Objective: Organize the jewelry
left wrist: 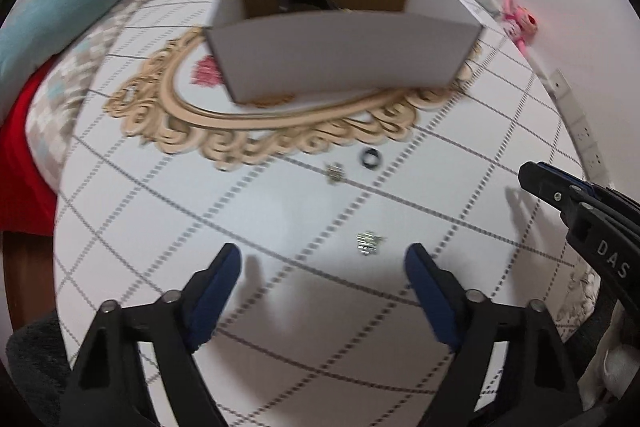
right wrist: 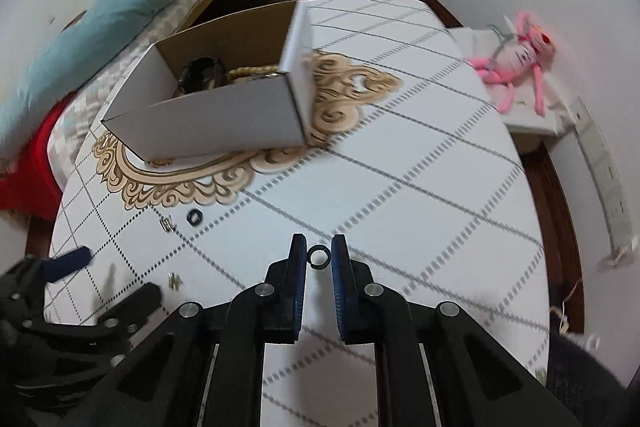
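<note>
Cardboard box [right wrist: 224, 131], matte and rectangular, sits on smooth tablecloth [right wrist: 420, 187].

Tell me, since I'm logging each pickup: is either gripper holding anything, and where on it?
The right gripper pinches a small dark ring across its outer rim. The left gripper is open, holding nothing; a silver jewelry piece lies between its fingers.

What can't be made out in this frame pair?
- Box contents: near wall hides most in both views.
- Small silver pieces: too small and blurred to identify.
- Left gripper in the right wrist view: cut off by the edge.
- Ring contact with right gripper: unclear.
</note>
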`<state>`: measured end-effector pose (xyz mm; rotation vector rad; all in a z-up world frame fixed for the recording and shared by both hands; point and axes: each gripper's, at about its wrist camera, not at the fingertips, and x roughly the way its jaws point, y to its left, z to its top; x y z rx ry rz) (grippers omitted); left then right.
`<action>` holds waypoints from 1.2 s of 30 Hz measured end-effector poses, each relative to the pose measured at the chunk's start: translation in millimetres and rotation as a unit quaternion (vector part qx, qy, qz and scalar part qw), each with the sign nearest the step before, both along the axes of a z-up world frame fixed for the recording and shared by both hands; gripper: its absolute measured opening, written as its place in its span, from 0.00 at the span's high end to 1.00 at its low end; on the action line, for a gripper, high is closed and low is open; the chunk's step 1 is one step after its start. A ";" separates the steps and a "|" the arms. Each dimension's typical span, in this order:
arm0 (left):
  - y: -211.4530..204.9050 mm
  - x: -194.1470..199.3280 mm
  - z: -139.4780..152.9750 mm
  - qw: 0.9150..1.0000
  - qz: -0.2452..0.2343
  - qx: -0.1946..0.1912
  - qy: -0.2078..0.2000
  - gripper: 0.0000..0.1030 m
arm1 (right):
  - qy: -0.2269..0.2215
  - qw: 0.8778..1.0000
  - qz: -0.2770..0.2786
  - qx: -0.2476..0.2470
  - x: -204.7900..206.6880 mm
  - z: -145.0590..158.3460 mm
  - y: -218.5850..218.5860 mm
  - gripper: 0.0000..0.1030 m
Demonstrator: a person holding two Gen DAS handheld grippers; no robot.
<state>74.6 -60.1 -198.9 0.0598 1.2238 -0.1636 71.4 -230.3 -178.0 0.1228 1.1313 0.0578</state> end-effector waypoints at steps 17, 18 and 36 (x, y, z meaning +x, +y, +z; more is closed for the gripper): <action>-18.8 3.0 -3.8 0.999 -0.030 0.002 -0.009 0.90 | -0.001 1.000 -0.023 0.011 -9.5 1.0 -10.8 0.87; -18.4 2.6 -3.9 0.999 -0.031 0.001 -0.009 0.90 | -0.001 1.000 -0.022 0.010 -9.6 1.2 -10.4 0.87; 17.2 23.1 60.3 0.996 -0.004 -0.082 -0.038 0.96 | -0.056 0.997 -0.010 0.058 7.3 57.8 0.9 0.87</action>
